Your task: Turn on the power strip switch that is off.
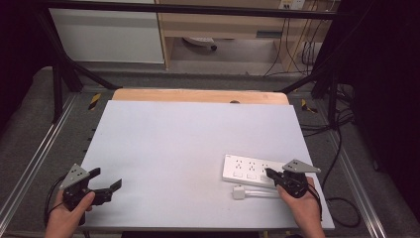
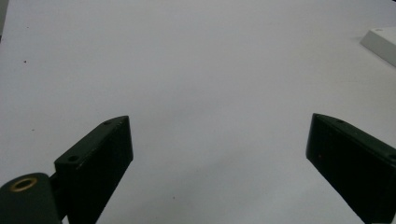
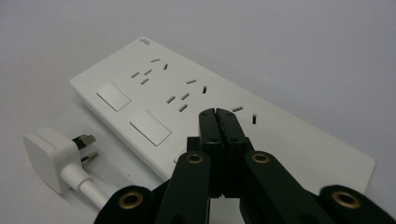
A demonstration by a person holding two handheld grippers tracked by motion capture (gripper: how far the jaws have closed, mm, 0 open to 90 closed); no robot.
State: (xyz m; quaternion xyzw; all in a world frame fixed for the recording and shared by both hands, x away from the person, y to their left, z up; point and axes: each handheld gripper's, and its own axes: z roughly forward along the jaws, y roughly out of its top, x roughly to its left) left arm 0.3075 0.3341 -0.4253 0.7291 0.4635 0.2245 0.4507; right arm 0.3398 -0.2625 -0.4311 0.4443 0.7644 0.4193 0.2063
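High view: a pale grey surface (image 1: 188, 148) is lying over a wooden board (image 1: 198, 95), with black frame bars (image 1: 64, 64) and cables (image 1: 297, 44) standing beyond it. A white power strip (image 1: 247, 169) is lying flat near the surface's right front edge, and a white plug (image 1: 239, 193) with its white cord (image 1: 262, 194) is resting just beside the strip's near side. The left hand (image 1: 67, 215) is holding the left claw (image 1: 106, 183) at the surface's left front corner, its jaws standing apart over bare surface. The right hand (image 1: 303, 203) is holding the right claw (image 1: 269, 173) with its tip over the strip's right end. Left gripper view: the left claw (image 2: 219, 149) is showing both black jaws spread wide, nothing between them, with a corner of the power strip (image 2: 380, 43) lying far off at the upper right. Right gripper view: the right claw (image 3: 218, 114) is showing its jaws pressed together, gripping nothing, the tip sitting over the power strip (image 3: 187, 102) near its third socket group; whether the tip is touching the strip cannot be told. The plug (image 3: 46, 156) is lying to the left, prongs pointing toward the strip, its cord (image 3: 88, 186) running toward the camera.
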